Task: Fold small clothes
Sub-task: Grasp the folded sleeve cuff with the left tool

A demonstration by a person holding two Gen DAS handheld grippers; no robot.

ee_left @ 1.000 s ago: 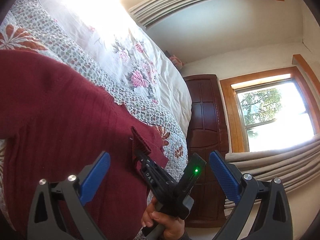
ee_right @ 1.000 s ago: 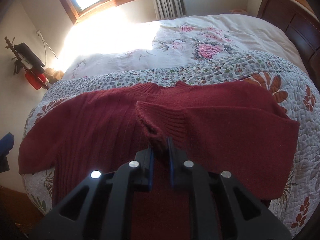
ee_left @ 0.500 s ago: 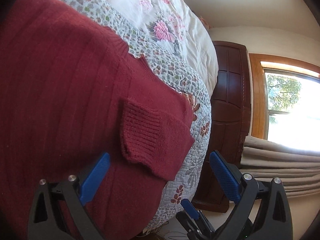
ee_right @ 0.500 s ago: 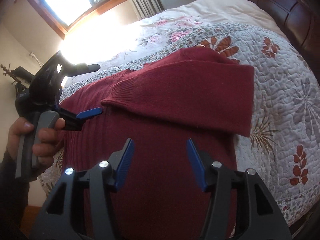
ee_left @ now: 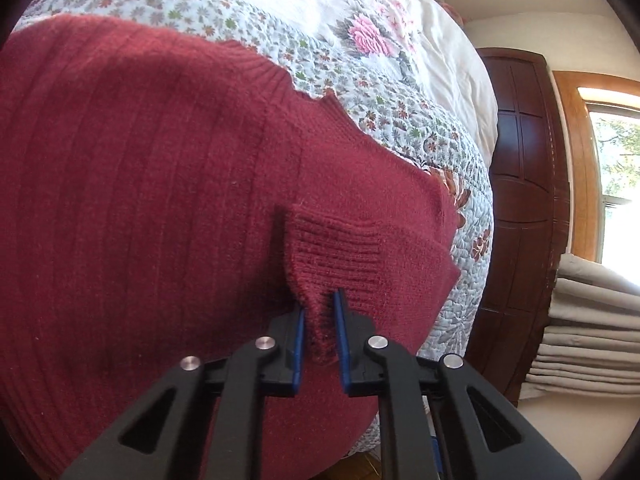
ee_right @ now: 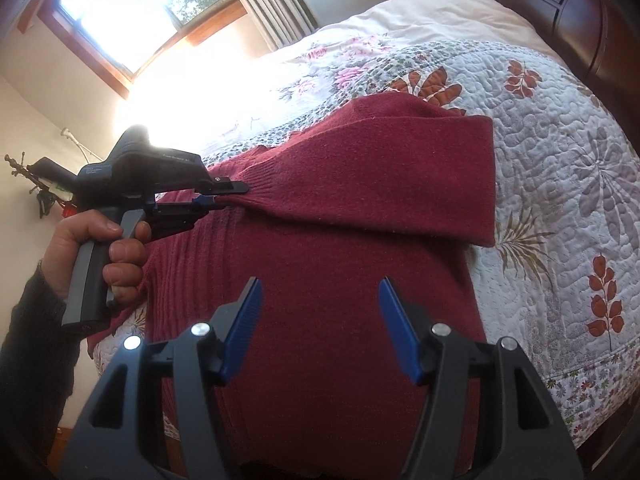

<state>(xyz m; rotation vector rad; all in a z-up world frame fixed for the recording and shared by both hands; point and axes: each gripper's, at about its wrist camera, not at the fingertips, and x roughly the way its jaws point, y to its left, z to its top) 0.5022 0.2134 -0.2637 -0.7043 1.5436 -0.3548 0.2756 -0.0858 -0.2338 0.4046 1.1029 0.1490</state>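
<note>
A dark red knitted sweater (ee_left: 140, 184) lies spread on the bed, one sleeve folded across its body. In the left wrist view my left gripper (ee_left: 319, 300) is shut on the ribbed cuff (ee_left: 340, 256) of that sleeve. The right wrist view shows the same sweater (ee_right: 340, 320) with the folded sleeve (ee_right: 380, 176) lying over it, and the left gripper (ee_right: 224, 196), held by a hand (ee_right: 100, 244), pinching the cuff at the left. My right gripper (ee_right: 320, 316) hangs open above the sweater's lower body, with nothing between its fingers.
The bed carries a floral quilt (ee_right: 560, 184) and a pale flowered cover (ee_left: 360, 20). A dark wooden headboard (ee_right: 560, 4) stands at the far right. Windows with curtains (ee_left: 592, 320) are beside the bed, and the quilt's edge (ee_right: 592, 384) drops off at the right.
The right gripper let go of the sleeve cuff, opened and drew back. The left gripper came down onto the cuff and shut on it.
</note>
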